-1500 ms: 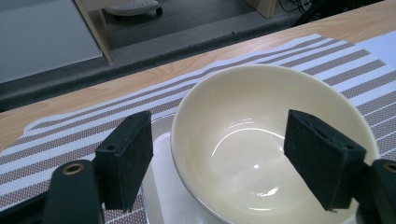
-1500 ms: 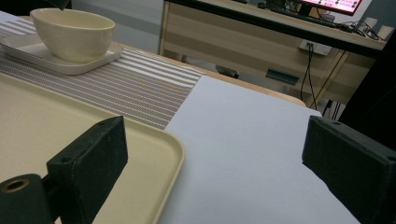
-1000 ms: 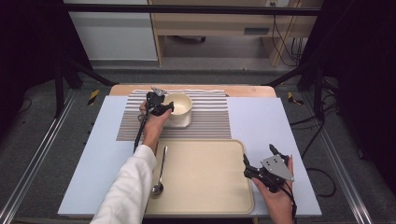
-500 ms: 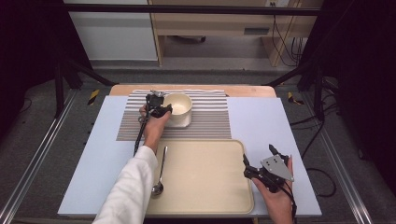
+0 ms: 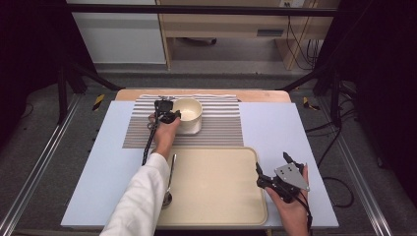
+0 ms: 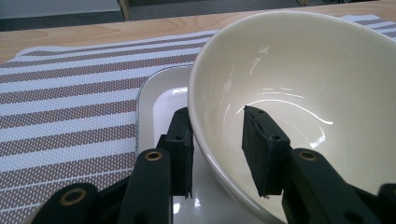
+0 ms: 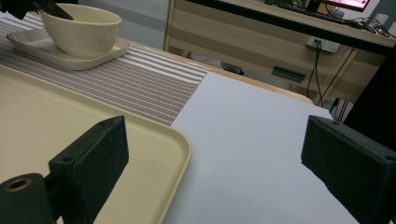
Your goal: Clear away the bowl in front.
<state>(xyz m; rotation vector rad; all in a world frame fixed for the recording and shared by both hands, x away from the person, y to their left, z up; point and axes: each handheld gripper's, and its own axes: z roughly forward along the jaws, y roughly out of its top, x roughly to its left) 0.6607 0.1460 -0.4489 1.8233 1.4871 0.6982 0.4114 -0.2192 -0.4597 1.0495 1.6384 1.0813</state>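
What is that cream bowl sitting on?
The bowl stands on a pale square plate, which lies on the striped mat. The left gripper straddles its rim, jaws just closing. The plate's middle is hidden beneath the bowl.

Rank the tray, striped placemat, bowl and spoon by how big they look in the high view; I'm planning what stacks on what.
1. Striped placemat and tray: look alike; the tray is nearer the camera, so unsure.
2. Bowl.
3. Spoon: long but thin.
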